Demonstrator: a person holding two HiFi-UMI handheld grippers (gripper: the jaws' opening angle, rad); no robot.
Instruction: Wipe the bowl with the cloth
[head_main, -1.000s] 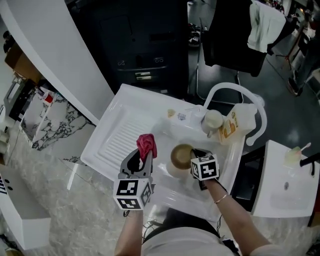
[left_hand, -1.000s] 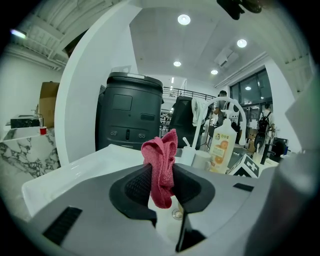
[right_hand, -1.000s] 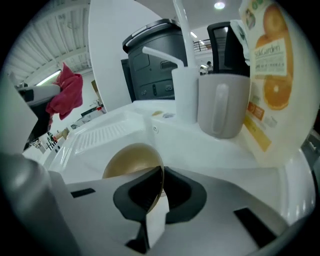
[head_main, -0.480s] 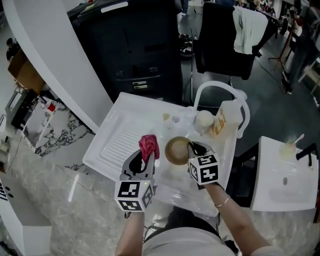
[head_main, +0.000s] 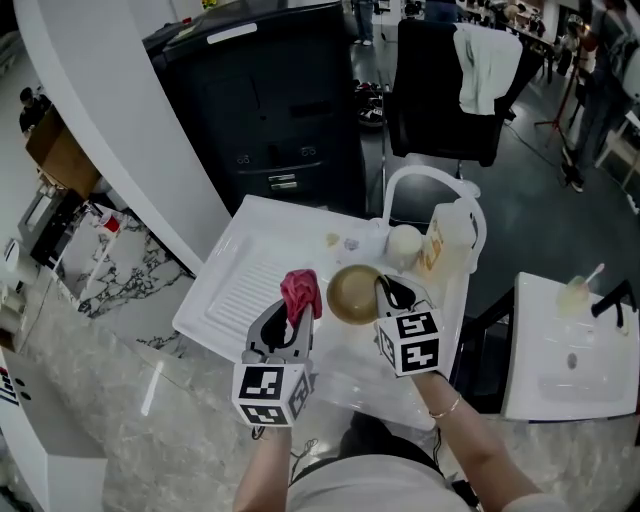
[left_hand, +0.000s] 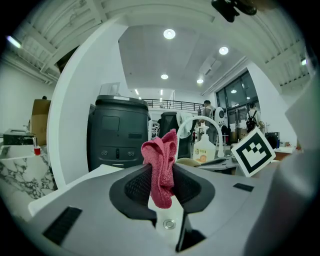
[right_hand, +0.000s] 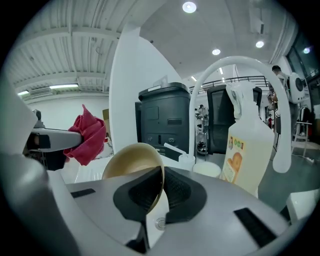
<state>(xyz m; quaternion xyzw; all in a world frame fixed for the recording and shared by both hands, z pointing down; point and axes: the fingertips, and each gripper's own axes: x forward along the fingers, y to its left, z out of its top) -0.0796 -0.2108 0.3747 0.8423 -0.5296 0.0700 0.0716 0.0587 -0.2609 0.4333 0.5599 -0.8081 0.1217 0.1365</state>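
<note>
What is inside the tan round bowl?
Nothing shows: the tan round bowl looks bare inside in head view. The right gripper, shut on its rim, covers a strip of the inside. The red cloth is outside, in the left gripper.

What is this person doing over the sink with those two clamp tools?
A person is working above a white sink with a hand-held gripper in each hand. The left gripper is clamped on a bunched red cloth. The right gripper pinches the rim of a tan bowl. Cloth and bowl are side by side and close, but they look apart, so the wiping seems not yet under way.
</note>
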